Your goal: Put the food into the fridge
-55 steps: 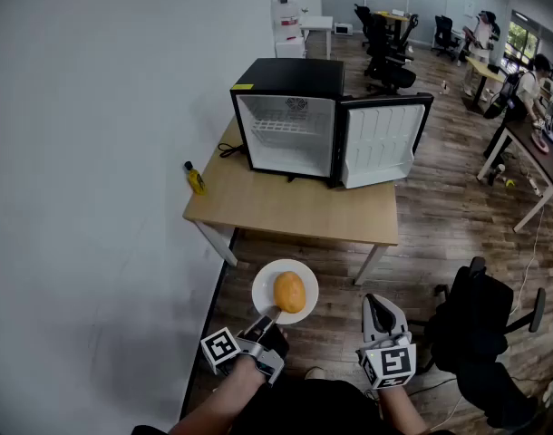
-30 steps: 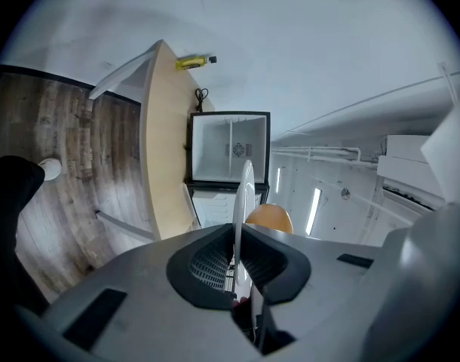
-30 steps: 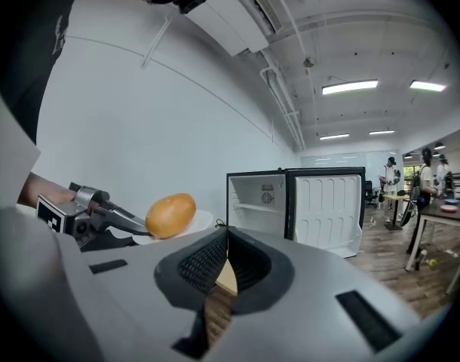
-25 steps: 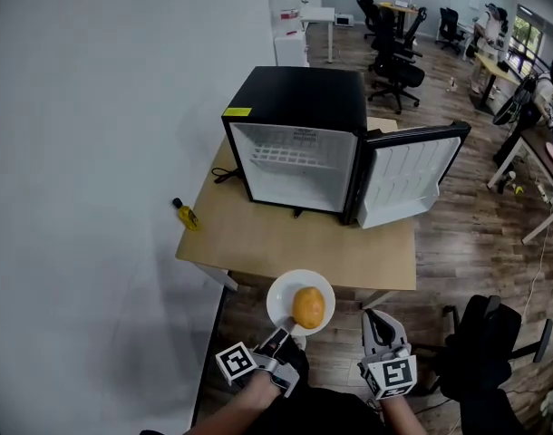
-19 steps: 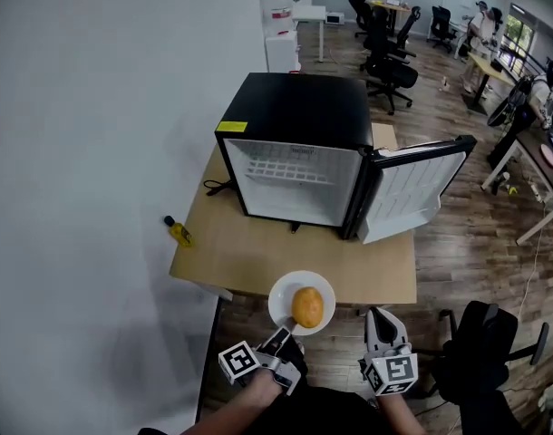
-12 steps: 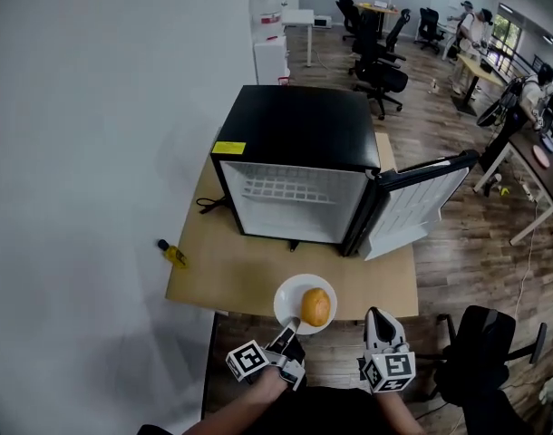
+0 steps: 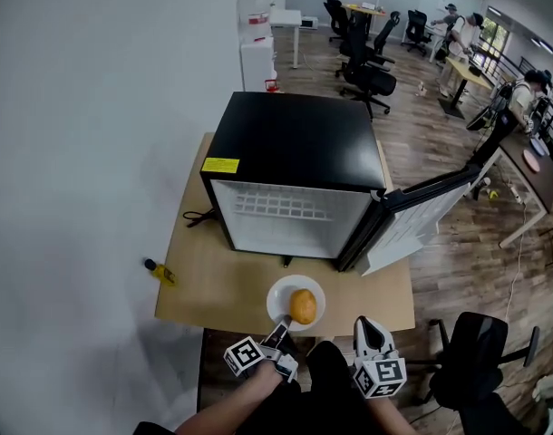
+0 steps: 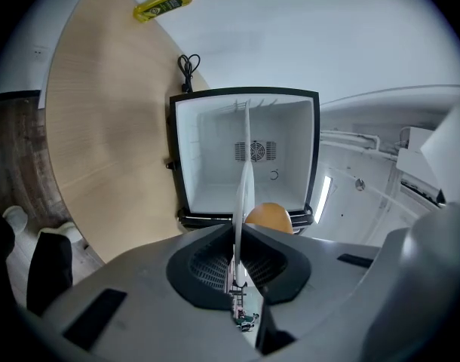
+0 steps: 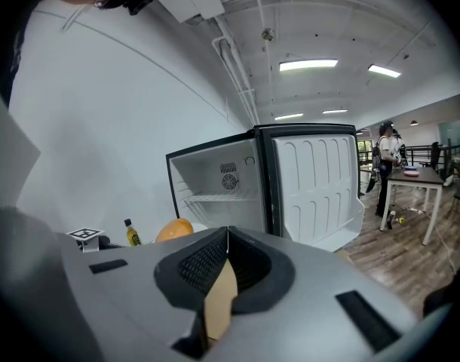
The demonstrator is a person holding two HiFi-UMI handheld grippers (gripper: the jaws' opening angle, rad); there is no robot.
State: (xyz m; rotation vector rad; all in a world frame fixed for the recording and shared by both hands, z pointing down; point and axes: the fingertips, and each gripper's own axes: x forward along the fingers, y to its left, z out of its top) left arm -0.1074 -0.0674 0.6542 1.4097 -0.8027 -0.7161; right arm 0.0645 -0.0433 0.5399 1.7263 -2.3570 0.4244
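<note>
1. Left gripper [image 7: 278,326]: its jaws are pinched tight on the near rim of the white plate [image 7: 279,294]. The left gripper view shows the rim edge-on, running straight out from between the closed pads.
2. Food [image 7: 303,305]: one rounded orange-yellow piece lies loose at the plate's centre. It hangs over the near edge of the table [image 7: 193,275], just in front of the fridge [image 7: 295,139].
3. Right gripper [image 7: 367,326]: its jaws are closed together with nothing between them, and it is held low beside the plate.
4. Fridge: its door [image 7: 423,208] stands swung open to the right. The white interior faces the plate, with a wire shelf near the top.
5. Yellow bottle [image 7: 159,273]: it lies at the table's left edge, well apart from the plate.
6. Handling, as I judge it from here:
   - The plate looks stiff, smooth and breakable. A one-sided rim hold makes it prone to droop or pivot.
   - The food is unrestrained and round, so any tilt could send it rolling off.
   - The plate is best kept level on its way into the fridge.
   - The free gripper could steady the opposite rim rather than touch the food, whose skin may bruise or slip.
</note>
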